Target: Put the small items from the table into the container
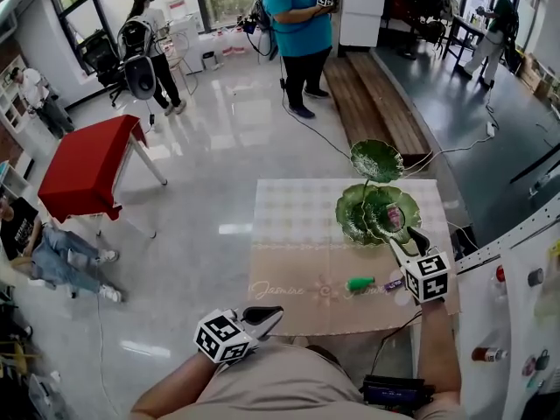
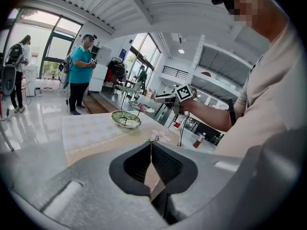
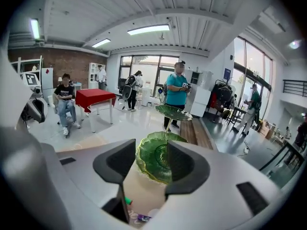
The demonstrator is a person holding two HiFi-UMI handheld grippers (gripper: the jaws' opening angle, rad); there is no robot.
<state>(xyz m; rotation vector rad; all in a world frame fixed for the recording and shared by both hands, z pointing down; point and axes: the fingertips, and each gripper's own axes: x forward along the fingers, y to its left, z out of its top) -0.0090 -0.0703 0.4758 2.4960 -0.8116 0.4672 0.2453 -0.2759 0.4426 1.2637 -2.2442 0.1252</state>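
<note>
Container [image 1: 354,213]: glossy green 2-tier leaf-shaped dish, gold rim

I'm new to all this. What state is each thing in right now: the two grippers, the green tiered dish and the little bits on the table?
left gripper: shut, nothing in it
right gripper: open, nothing in it, pointed at the dish
green tiered dish: standing upright on the table
small green item: lying on the table, not in the dish
small purple item: lying on the table beside the green one
</note>
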